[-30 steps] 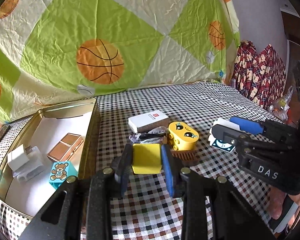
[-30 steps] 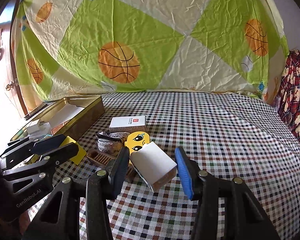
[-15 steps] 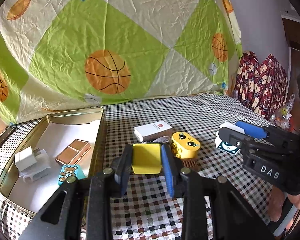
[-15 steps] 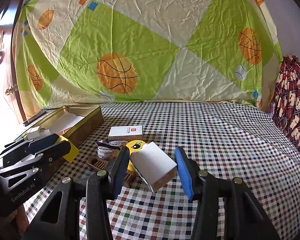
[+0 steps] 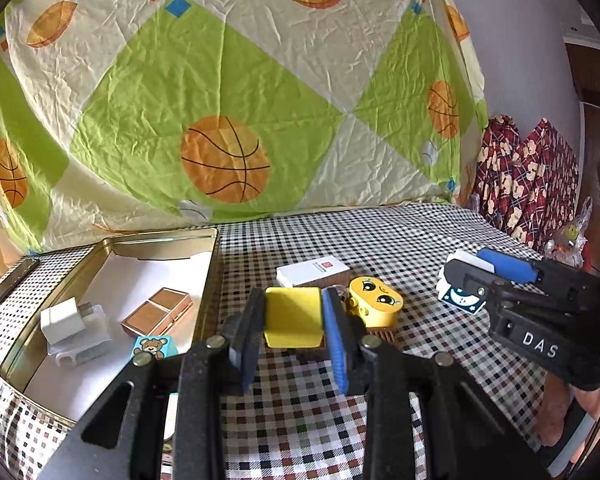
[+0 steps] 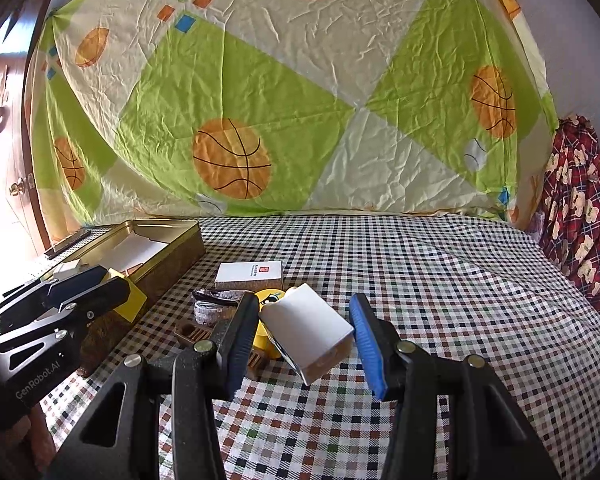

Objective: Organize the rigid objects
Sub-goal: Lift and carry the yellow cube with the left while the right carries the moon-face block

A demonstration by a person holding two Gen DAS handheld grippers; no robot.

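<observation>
Gripping a block and a box above the checked cloth

A yellow block [image 5: 294,316] is clamped between the jaws of the left hand-held gripper [image 5: 294,334] and is held above the checked cloth [image 5: 380,240], just right of the tin [image 5: 210,280]. The tin is set at the left of the scene, lined in white. Inside it are seen a white plug [image 5: 62,320], a brown case [image 5: 156,310] and, at the near edge, a bear block [image 5: 154,346].

A white box [image 6: 306,330] is held tilted in the right hand-held gripper [image 6: 304,338]; the left pad is pressed to it, while at the right pad contact cannot be told. In the left wrist view a panel with a face is shown on this box [image 5: 460,298].

On the cloth between the two grippers a yellow face toy [image 5: 376,300] is seen, resting on or against a brown comb [image 6: 192,332]. A white card box [image 5: 312,272] lies flat just beyond it. A dark, lacy item [image 6: 210,306] lies left of the toy; what it is cannot be told.

A basketball-print sheet [image 6: 260,120] is hung behind the scene.
</observation>
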